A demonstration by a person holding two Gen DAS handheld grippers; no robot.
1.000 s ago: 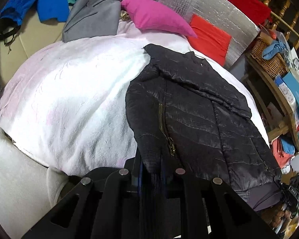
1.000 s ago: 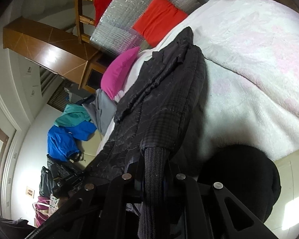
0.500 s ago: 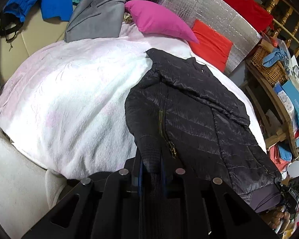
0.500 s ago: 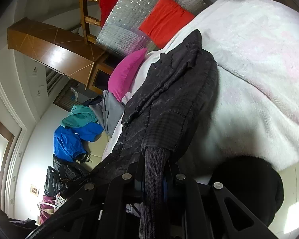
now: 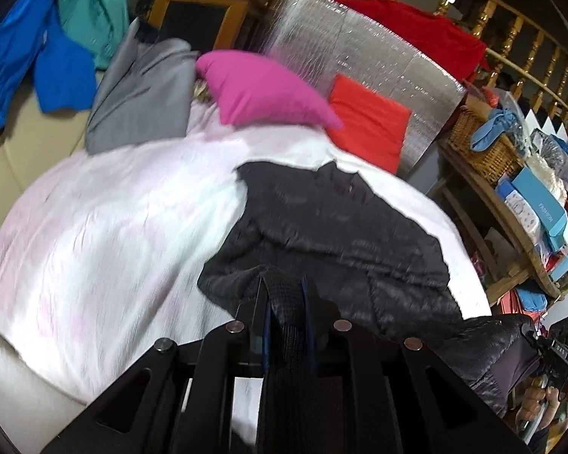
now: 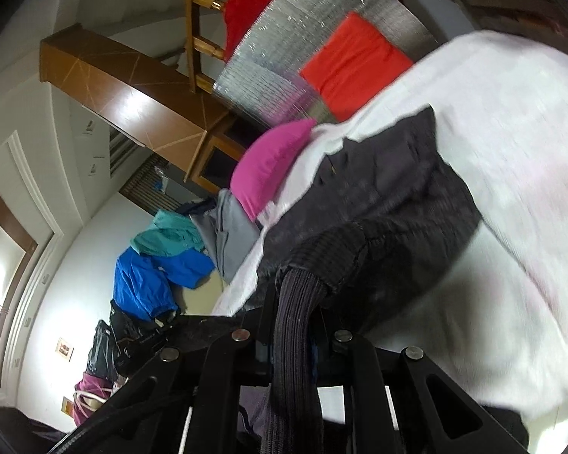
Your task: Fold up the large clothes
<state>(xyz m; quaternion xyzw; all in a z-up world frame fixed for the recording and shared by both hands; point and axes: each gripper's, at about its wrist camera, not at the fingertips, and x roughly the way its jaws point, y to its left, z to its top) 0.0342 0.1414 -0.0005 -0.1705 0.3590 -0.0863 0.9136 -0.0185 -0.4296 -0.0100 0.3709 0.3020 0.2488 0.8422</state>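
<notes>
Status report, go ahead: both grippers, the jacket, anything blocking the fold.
Left gripper and right gripper both shut on black jacket's ribbed hem. Hem lifted off white blanket. Nothing blocking.

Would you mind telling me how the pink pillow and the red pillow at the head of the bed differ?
The pink pillow is magenta, while the red pillow is orange-red. The pink pillow tapers to a point; the red pillow looks squarer and flatter. The pink pillow sits beside the grey garment; the red pillow leans on the silver quilted panel. Both lie beyond the black jacket on the white blanket.
</notes>
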